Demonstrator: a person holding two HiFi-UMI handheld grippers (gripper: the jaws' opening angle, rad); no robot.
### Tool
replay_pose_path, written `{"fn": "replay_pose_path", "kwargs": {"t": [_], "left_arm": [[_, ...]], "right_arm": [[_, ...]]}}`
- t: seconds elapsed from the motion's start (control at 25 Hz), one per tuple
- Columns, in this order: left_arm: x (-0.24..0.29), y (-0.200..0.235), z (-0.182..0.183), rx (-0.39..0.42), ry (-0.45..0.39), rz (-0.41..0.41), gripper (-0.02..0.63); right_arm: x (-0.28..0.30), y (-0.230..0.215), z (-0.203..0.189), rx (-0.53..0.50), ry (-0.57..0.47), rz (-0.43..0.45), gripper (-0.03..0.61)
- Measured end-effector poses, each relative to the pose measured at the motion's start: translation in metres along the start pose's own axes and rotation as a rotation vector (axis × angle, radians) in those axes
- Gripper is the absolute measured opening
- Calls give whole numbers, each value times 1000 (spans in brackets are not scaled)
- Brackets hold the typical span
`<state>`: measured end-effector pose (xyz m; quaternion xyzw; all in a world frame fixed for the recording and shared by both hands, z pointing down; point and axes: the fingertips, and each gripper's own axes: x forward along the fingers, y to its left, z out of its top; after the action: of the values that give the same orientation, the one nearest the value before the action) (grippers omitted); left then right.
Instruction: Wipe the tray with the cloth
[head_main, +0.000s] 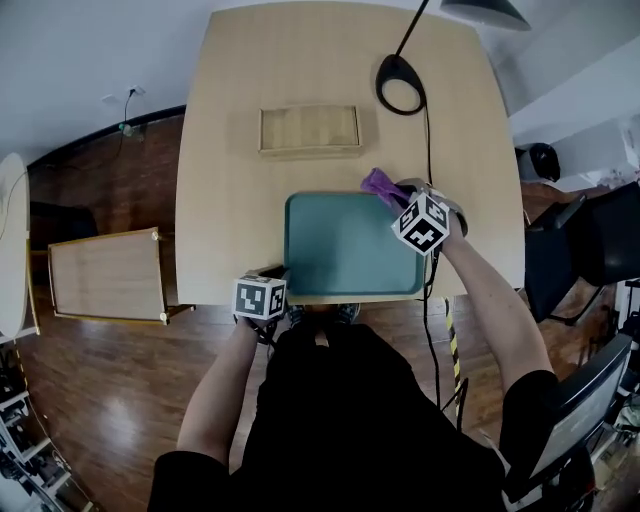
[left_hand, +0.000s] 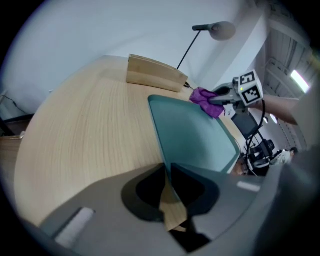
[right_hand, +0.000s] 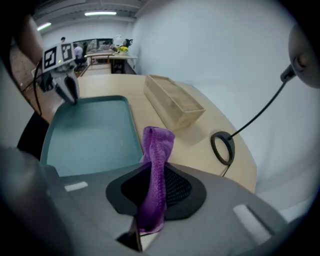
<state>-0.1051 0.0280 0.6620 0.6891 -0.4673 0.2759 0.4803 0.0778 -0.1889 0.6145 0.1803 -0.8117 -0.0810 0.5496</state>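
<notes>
- 2 grippers are meeting at a teal tray (head_main: 340, 245), a smooth, shallow rectangle with rounded corners and a raised rim, lying flat on a pale wood-grain table (head_main: 225, 150)
- At the tray's near left corner the left gripper (left_hand: 167, 167) is clamping the thin rim, its jaws pinched tight on the edge
- At the far right corner the right gripper (right_hand: 152, 170) is gripping a purple cloth (right_hand: 159, 142), a fuzzy, looped-pile fabric bunched into a narrow fold that is sticking out past the mesh-textured black pads (right_hand: 176, 187)
- Whether the cloth is touching the tray's rim I cannot tell
- Beyond the tray and apart from it, an oblong light-wood box (head_main: 310, 130) is sitting on the table
- To the box's right a black ring-shaped lamp base (head_main: 400, 85) is resting, with a thin dark stem rising from it
</notes>
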Motion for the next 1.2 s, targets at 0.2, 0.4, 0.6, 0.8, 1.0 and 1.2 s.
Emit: {"fn": "replay_pose_path", "kwargs": {"t": [0.2,0.4,0.6,0.8,1.0,1.2], "left_arm": [[0,2,2,-22,-9,16,60],[2,3,1,-39,-9,10,56],[6,3,3,-46,-18,20,54],[6,4,3,-38,-24,42,52],[7,3,3,-42,-17,42,52],[8,3,4,-37,-18,47,52]], "right_arm": [[5,9,-35,-117,-9,30,57],[-10,48,-43,-100,-35,114,57],[-33,106,-58,-146,-42,217,57],[-58,171,-69,-167,-51,326,57],[-63,203,-78,-169,-45,375,55],[-67,184,-67,-123,-89,345,55]]}}
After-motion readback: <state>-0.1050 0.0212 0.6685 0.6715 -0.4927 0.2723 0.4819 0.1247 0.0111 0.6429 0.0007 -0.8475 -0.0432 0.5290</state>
